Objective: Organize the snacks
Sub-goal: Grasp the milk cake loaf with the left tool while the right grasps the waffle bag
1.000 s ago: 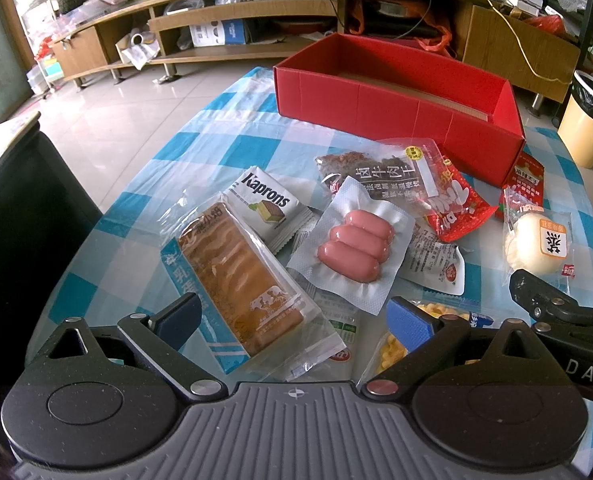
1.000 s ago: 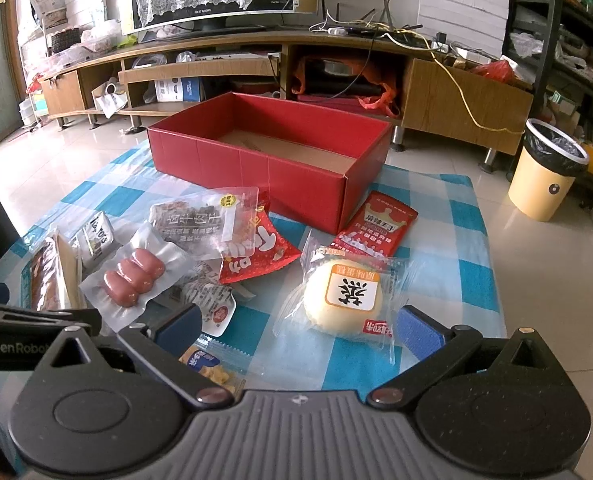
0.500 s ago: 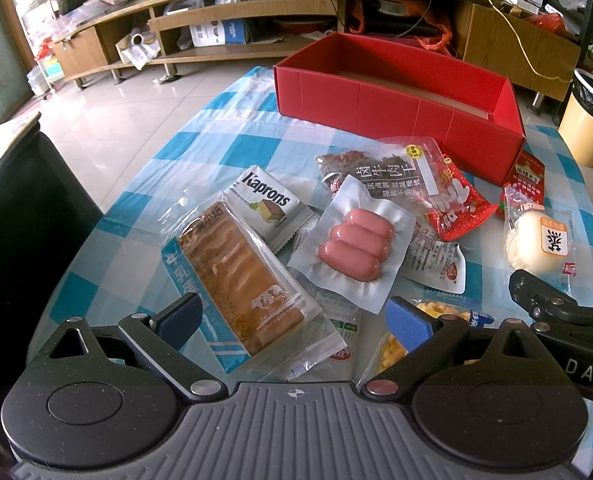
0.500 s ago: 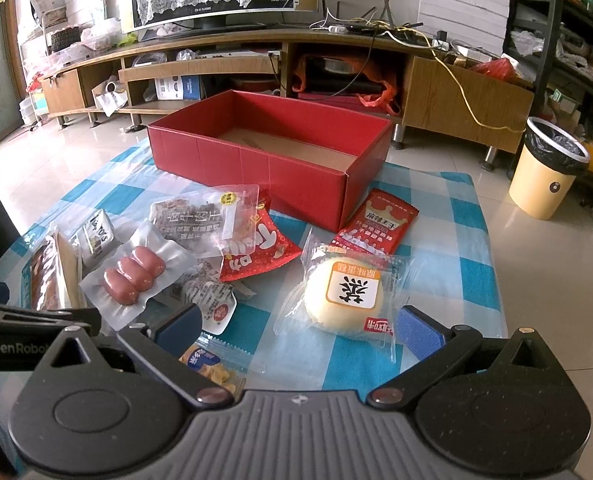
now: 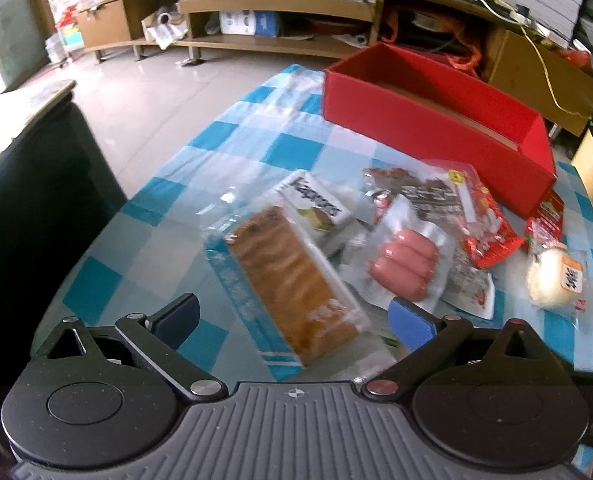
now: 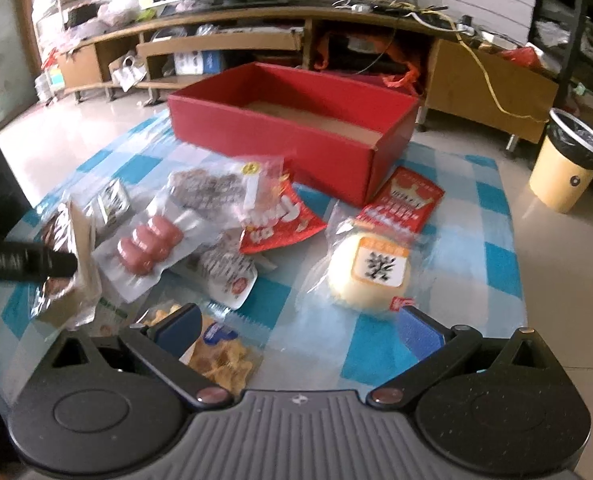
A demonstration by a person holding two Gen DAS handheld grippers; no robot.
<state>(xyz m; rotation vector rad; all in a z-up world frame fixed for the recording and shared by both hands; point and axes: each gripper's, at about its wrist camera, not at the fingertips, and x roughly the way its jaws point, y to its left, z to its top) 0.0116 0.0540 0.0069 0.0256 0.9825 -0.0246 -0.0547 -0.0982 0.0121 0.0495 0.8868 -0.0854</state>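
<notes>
Behind everything runs a long low wooden TV bench (image 6: 256, 36) cluttered with boxes and cables, and a yellow bin (image 6: 564, 176) stands on the tiled floor to the right, both well clear of the work. Nearer, a surface (image 6: 492, 200) under a blue-and-white checked cloth carries all the snacks. At its far side sits an open red box (image 6: 280, 136), which looks empty and is probably where the packets are meant to end up, so it has been left unobstructed with the snacks spread loosely in front of it. Largest of those is a long cake bar (image 5: 292, 276) in clear wrap, lying lengthwise between the fingers of the left tongs (image 5: 292, 316), which are spread wide and hold nothing; that lineup suggests it is the first pick. Beside it to the right lies a pack of sausages (image 5: 404, 268), partly overlapping other packets, with a jerky pouch (image 6: 212, 192) and a red packet (image 6: 276, 224) behind it toward the box. Off to the right, apart from the pile, rests a round bun (image 6: 370, 268) in plastic, just ahead of the right tongs (image 6: 296, 328), likewise spread and empty. Closest under their left finger is a small bag of crackers (image 6: 220, 356).
</notes>
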